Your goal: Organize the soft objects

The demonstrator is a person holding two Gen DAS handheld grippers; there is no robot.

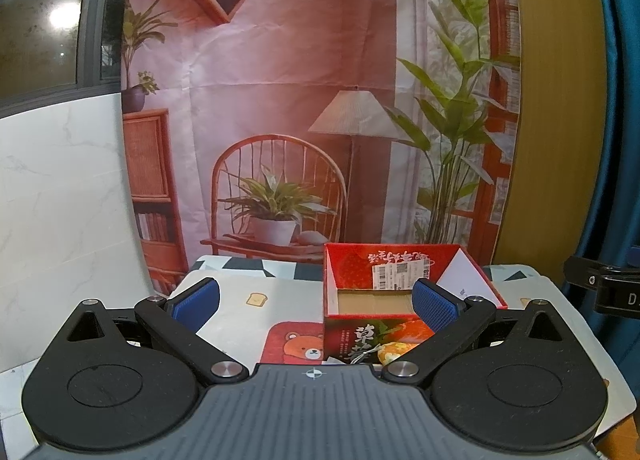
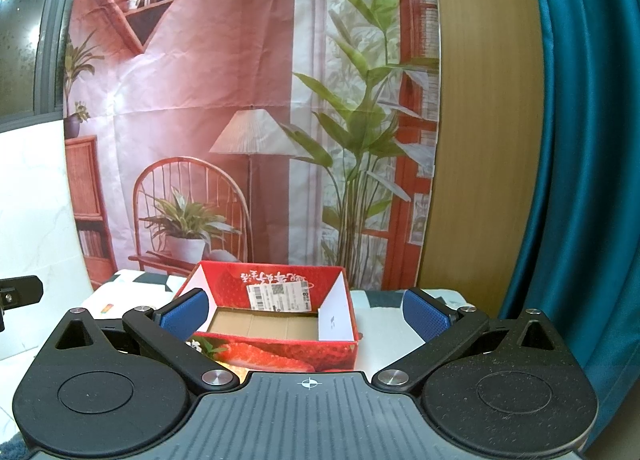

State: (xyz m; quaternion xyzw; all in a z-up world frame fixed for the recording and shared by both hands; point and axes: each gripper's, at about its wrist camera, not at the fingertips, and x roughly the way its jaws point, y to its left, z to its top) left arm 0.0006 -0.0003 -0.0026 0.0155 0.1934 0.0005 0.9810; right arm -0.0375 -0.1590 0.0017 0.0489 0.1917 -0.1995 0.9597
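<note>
A red strawberry-print cardboard box [image 1: 408, 260] stands open on the table, its brown floor bare. In the left wrist view it sits right of centre, and my left gripper [image 1: 315, 306] is open with nothing between its blue pads [image 1: 196, 304]. A small yellow-orange soft object [image 1: 394, 352] with a white string lies in front of the box, partly hidden by the right finger. In the right wrist view the same box [image 2: 276, 352] lies straight ahead, and my right gripper [image 2: 306, 316] is open and holds nothing, above the near side of the box.
A patterned cloth [image 1: 256, 300] with a toast and a bear print covers the table. A printed room backdrop [image 1: 304, 100] hangs behind it. A white marble panel [image 1: 60, 200] stands left, a teal curtain [image 2: 580, 180] right. The other gripper's black body [image 1: 608, 288] shows at the right edge.
</note>
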